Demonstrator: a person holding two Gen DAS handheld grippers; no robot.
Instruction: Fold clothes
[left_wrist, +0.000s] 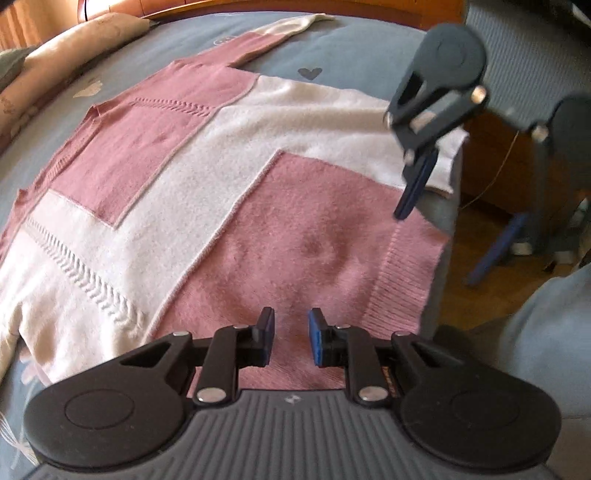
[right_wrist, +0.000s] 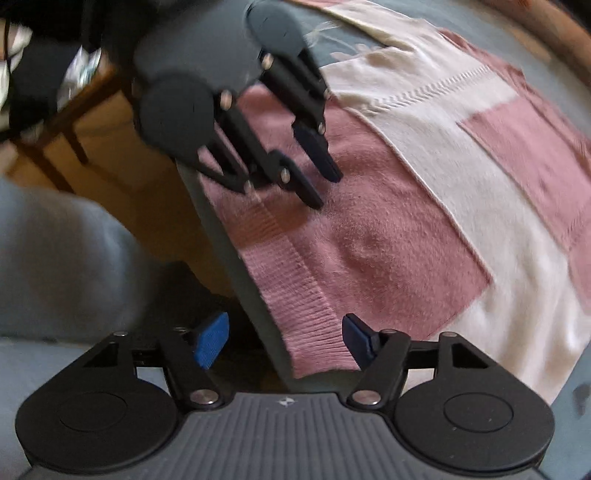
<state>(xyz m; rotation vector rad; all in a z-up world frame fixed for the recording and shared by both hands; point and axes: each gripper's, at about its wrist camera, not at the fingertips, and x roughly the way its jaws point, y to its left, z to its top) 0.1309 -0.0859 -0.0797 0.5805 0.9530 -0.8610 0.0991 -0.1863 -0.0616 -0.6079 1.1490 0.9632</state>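
Sweater (left_wrist: 229, 192) panels in pink and cream are lying spread flat across the grey-blue bedsheet (left_wrist: 332, 48), with the ribbed pink hem (left_wrist: 402, 269) sitting right along the edge of the bed, where the person can reach it without leaning. One sleeve (left_wrist: 280, 33) is stretching out toward the far side of the bed, near a pillow (left_wrist: 85, 40), so the garment appears not yet folded; I judge this as the setup for a first fold starting from the hem. Beyond the edge, a wooden floor (right_wrist: 110, 122) and some furniture legs are showing, too blurred to name.

Hovering over the pink lower panel is the left gripper (left_wrist: 291, 336), its blue-padded fingers (left_wrist: 317, 343) parted with bare fabric visible between them and nothing held. It seems to be lining up with the cloth just inside the hem. Coming in at the hem's other end is the right gripper (right_wrist: 284, 339), its fingers spread wide and straddling the ribbed band at the bed edge, holding nothing. That wide spread likely suits taking the thick rib and the layer beneath together. Pinching only the top layer would be the risk.
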